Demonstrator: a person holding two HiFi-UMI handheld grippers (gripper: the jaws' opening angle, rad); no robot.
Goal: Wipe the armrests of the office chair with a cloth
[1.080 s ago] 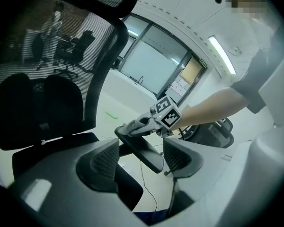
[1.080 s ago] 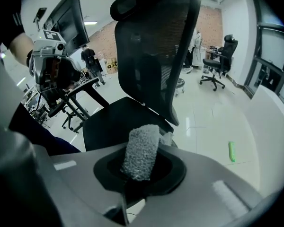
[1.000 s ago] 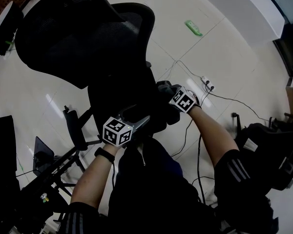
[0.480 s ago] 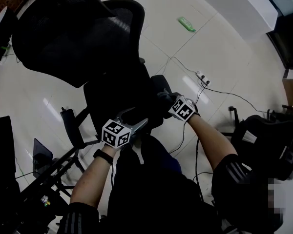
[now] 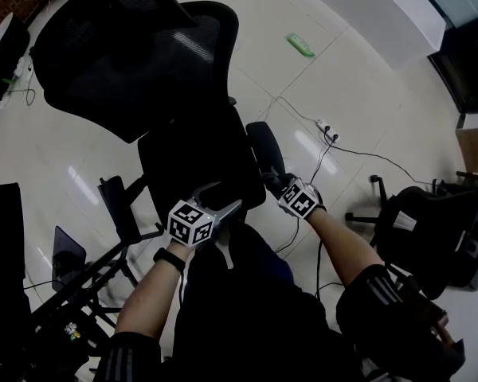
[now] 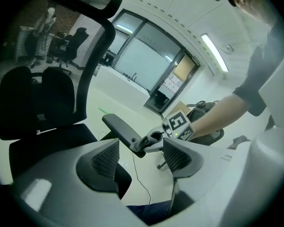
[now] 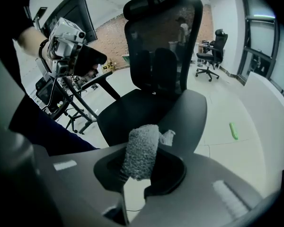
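Right gripper [image 7: 141, 168]: your jaws are clenched on the grey cloth [image 7: 141, 150], which stands up between the pads as a folded wad. In the left gripper view the cloth [image 6: 141, 143] sits on the near end of the armrest [image 6: 119, 128], touching it. The head view puts this gripper [image 5: 275, 181] at that same near end, with the armrest pad [image 5: 264, 146] running away from you.

Left gripper [image 6: 142, 160]: your jaws stand apart with nothing between them. It hangs in the air in front of the seat [image 5: 199, 157] and points across at the armrest. In the head view it [image 5: 223, 205] is left of the right gripper and well apart from it.

Office chair [image 5: 119, 54]: black, with a mesh back and a headrest. Its back is on the far side of the seat from you, and the seat is between your two arms. The other armrest [image 5: 119, 204] is at the seat's left side, and neither gripper touches it.

Surroundings: pale tiled floor [image 5: 366, 78]. A green object [image 5: 300, 44] lies on the floor beyond the chair. A power strip [image 5: 328, 130] with its cable lies to the right of the armrest. A second dark chair [image 5: 430, 229] is at far right. A black stand [image 5: 88, 269] is at lower left.
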